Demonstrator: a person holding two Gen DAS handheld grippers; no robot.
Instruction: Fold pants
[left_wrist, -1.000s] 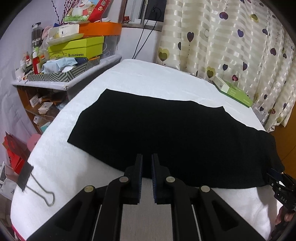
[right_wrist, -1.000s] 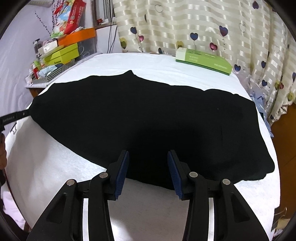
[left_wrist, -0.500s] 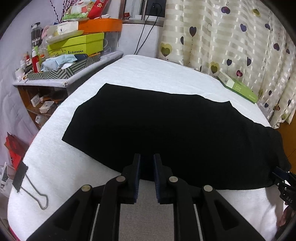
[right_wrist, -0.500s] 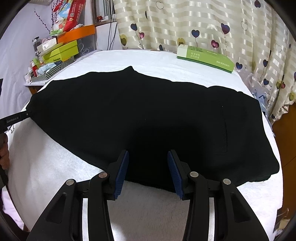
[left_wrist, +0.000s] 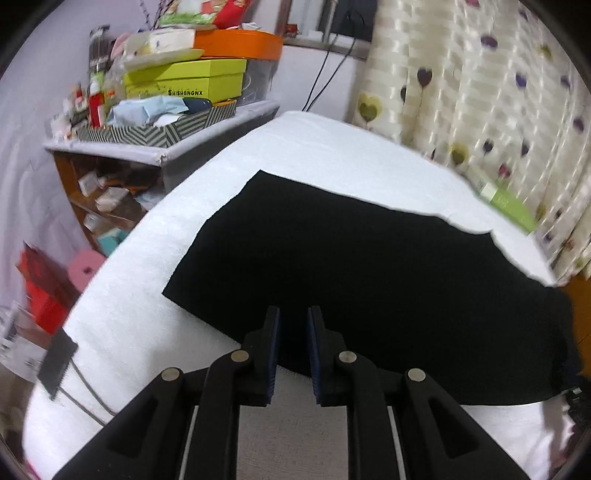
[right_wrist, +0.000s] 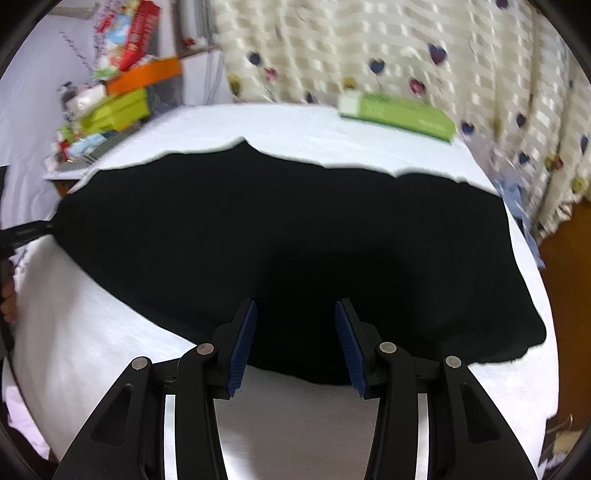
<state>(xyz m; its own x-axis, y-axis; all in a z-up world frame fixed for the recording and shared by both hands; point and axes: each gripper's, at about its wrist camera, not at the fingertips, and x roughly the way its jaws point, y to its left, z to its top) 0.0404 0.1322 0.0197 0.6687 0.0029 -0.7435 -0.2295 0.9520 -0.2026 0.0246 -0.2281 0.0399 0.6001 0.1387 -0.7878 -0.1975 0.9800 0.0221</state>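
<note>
We have swung both cameras leftward; the pants (left_wrist: 369, 288) stay flat on the bed (left_wrist: 155, 288). Our left gripper (left_wrist: 294, 321), at six o'clock, is nearly closed and empty; our right gripper (right_wrist: 295, 314) is open.

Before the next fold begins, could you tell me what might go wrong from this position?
1. The left gripper has only a narrow gap between its pads at the near edge of the black pants; it may pinch one layer or the white towel beneath.
2. The right gripper is open and holds nothing, so a one-sided lift could skew the fold.
3. Both views are blurred, so aim may be off.
</note>
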